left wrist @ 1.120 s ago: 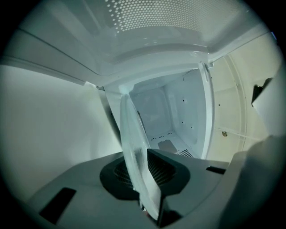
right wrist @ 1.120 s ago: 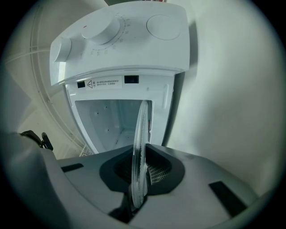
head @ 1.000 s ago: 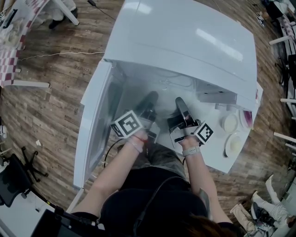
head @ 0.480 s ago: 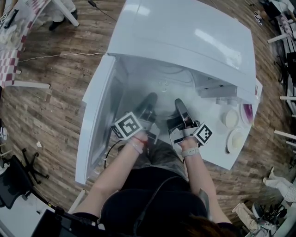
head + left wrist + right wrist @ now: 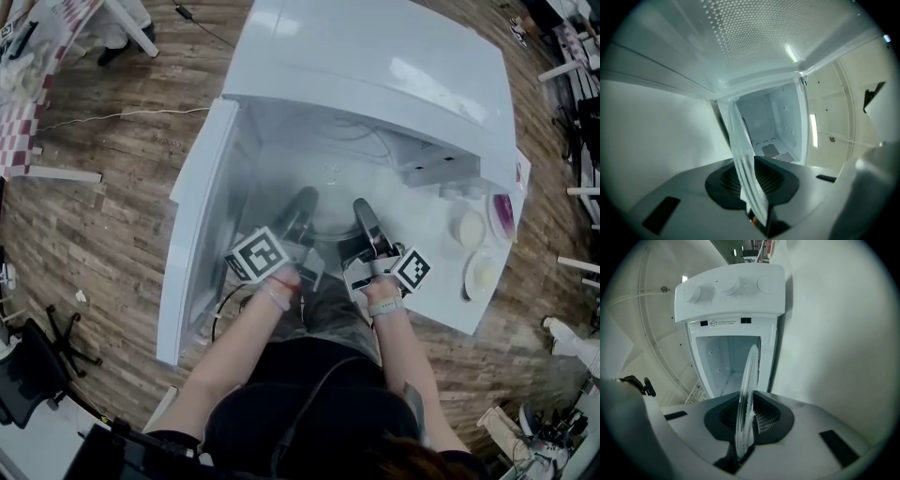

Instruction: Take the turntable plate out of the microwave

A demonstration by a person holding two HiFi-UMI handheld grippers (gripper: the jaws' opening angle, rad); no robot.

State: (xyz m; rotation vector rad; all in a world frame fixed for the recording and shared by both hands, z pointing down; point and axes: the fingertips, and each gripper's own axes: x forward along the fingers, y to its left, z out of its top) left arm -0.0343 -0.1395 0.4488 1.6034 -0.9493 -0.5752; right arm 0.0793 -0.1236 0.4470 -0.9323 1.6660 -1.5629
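Note:
The clear glass turntable plate [image 5: 332, 202] hangs at the mouth of the white microwave [image 5: 375, 75], held level between both grippers. My left gripper [image 5: 302, 208] is shut on its left rim and my right gripper [image 5: 364, 216] on its right rim. In the left gripper view the plate [image 5: 743, 159] runs edge-on between the jaws, with the cavity's back wall [image 5: 764, 122] behind it. The right gripper view shows the plate [image 5: 749, 385] edge-on too, pinched in the right gripper [image 5: 745, 427], in front of the cavity opening [image 5: 723, 363].
The microwave door [image 5: 199, 234] stands open to the left. The control panel with its knobs [image 5: 473, 253] is on the right, and appears again as the control panel [image 5: 729, 287] above the opening. Wooden floor [image 5: 112, 187] lies all round; a checked table [image 5: 28, 103] stands far left.
Both grippers keep their hold on the plate. The microwave has slid slightly up and away in the head view, so more of its cavity floor shows behind the plate.

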